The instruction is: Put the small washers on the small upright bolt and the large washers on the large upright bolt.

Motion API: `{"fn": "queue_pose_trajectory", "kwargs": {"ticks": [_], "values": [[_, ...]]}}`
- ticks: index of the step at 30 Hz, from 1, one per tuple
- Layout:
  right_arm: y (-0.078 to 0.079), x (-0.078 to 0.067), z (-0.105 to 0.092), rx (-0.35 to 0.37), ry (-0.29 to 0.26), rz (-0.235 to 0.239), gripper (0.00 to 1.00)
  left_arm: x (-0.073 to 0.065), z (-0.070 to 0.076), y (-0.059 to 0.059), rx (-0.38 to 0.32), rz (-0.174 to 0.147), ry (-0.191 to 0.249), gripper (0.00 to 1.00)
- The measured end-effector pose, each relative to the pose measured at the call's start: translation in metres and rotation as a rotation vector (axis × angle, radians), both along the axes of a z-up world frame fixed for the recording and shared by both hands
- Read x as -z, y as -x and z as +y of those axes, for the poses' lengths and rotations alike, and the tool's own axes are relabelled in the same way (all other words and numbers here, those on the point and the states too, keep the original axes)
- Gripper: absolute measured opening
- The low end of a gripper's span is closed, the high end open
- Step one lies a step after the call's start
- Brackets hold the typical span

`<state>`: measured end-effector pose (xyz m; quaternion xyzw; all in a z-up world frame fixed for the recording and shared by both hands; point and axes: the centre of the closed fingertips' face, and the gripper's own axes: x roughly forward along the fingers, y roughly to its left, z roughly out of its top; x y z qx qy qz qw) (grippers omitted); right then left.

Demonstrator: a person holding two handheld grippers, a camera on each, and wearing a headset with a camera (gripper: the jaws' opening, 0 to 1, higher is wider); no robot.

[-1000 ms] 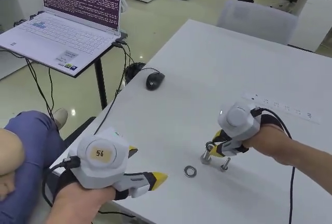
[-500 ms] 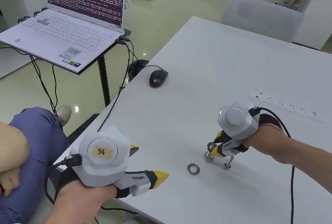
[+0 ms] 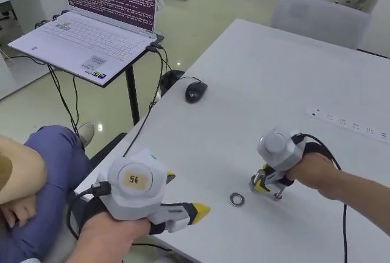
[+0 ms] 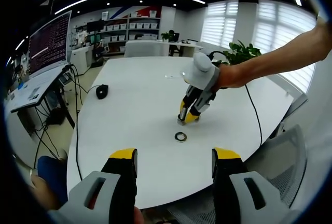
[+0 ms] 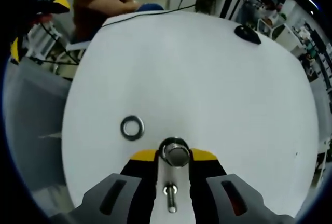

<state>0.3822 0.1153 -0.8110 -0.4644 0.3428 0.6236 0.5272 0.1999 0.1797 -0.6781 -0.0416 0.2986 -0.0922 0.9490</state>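
Observation:
My right gripper (image 3: 263,184) (image 5: 174,154) is down at the two upright bolts, its jaws close together on a large washer (image 5: 174,150) at the top of the large bolt (image 3: 254,182). The small bolt (image 3: 278,195) (image 5: 169,190) stands just behind, between the jaw bases. One loose washer (image 3: 237,199) (image 4: 180,136) (image 5: 132,127) lies flat on the white table, a little toward me from the bolts. My left gripper (image 3: 186,195) (image 4: 175,156) hovers open at the table's near edge with nothing between its jaws. The left gripper view faces the right gripper (image 4: 188,117).
A black mouse (image 3: 195,92) with its cable lies near the table's left edge. A white power strip (image 3: 353,128) sits far right. Off the table stand a laptop (image 3: 91,44) on a stand and a grey chair (image 3: 320,19). A person's knee (image 3: 42,165) is at the left.
The head camera has shifted. My right gripper has come down and closer over the large bolt. The left gripper and the loose washer have stayed in place.

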Motion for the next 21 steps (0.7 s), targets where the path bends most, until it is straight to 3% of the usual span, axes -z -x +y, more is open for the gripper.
{"fn": "queue_pose_trajectory", "kwargs": {"ticks": [3, 7, 15, 21], "values": [[0.001, 0.006, -0.003, 0.035, 0.015, 0.004, 0.25, 0.0, 0.0, 0.0, 0.002, 0.002, -0.002, 0.57], [0.001, 0.002, -0.002, 0.055, 0.001, 0.013, 0.25, -0.001, 0.0, 0.0, 0.002, 0.002, -0.004, 0.57], [-0.001, -0.016, -0.01, 0.065, -0.051, -0.025, 0.27, -0.001, -0.004, -0.003, 0.017, 0.003, -0.014, 0.57], [0.013, -0.029, -0.019, 0.103, -0.114, -0.009, 0.27, -0.003, -0.009, -0.006, 0.031, -0.003, -0.02, 0.57]]}}
